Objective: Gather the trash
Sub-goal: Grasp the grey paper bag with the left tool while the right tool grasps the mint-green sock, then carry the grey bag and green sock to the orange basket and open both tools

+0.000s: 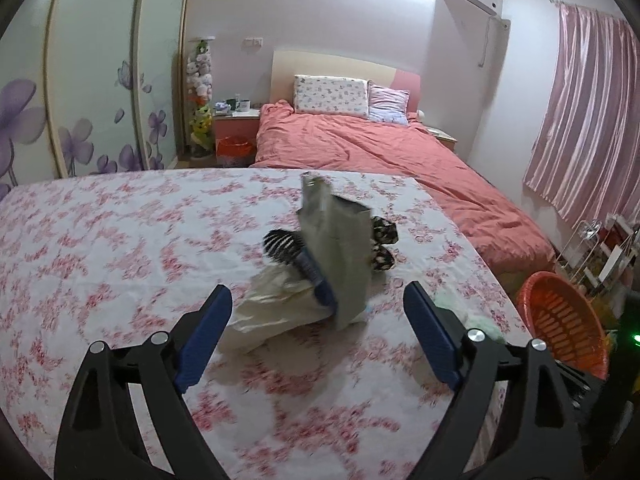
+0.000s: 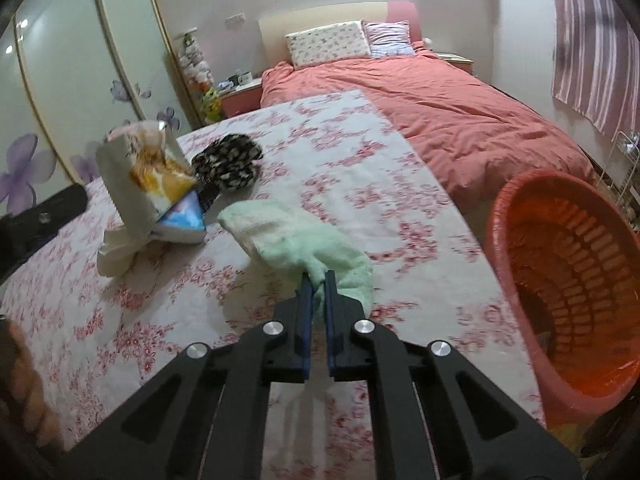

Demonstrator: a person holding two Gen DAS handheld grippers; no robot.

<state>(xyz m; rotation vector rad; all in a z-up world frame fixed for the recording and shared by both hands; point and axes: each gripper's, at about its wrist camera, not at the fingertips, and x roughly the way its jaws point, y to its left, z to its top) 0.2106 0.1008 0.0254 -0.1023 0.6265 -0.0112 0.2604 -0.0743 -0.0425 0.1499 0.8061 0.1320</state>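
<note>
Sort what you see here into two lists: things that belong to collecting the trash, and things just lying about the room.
Belongs to the job:
- right gripper, shut on the green cloth
- left gripper, open
- snack bag
- crumpled paper
- orange basket

Just lying about:
- pillows
- mugs
- plush toys

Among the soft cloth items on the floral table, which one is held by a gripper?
The pale green cloth: the right gripper pinches its near edge. The black floral-patterned one lies free beside the snack bag.
</note>
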